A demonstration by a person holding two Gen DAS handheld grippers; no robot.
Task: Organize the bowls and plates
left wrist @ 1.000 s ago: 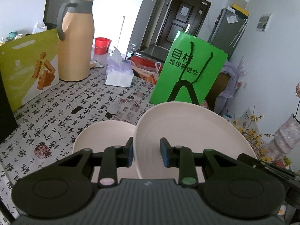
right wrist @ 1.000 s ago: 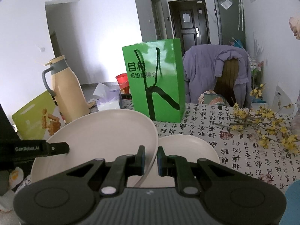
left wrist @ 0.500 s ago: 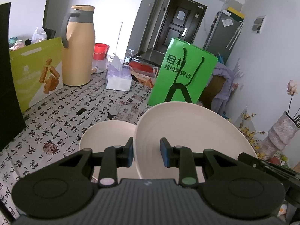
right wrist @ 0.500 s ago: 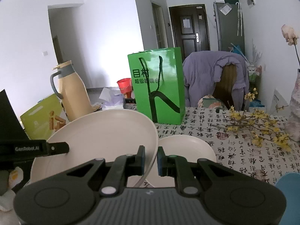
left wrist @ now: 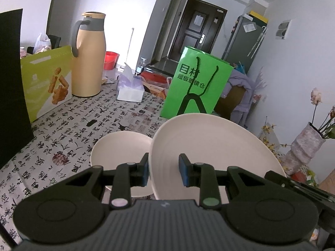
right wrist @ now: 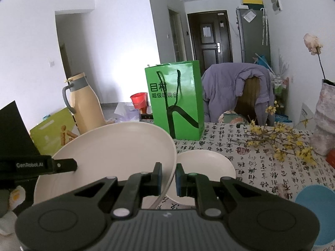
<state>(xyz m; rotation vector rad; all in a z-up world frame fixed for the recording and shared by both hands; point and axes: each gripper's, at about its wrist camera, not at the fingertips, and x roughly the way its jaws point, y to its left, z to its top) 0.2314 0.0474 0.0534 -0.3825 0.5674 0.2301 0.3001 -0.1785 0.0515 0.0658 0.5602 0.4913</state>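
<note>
Both claws, left (left wrist: 163, 172) and right (right wrist: 168, 176), are clamped on opposite rims of one big cream plate (left wrist: 209, 156), carrying it level above the table (left wrist: 83, 117), likely to stack with the smaller plate (right wrist: 206, 165) lying below.

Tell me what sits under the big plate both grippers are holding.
Beside and below the large plate, a smaller cream dish rests on the calligraphy tablecloth. The plate hides that dish's near edge and whatever cloth lies directly beneath.
</note>
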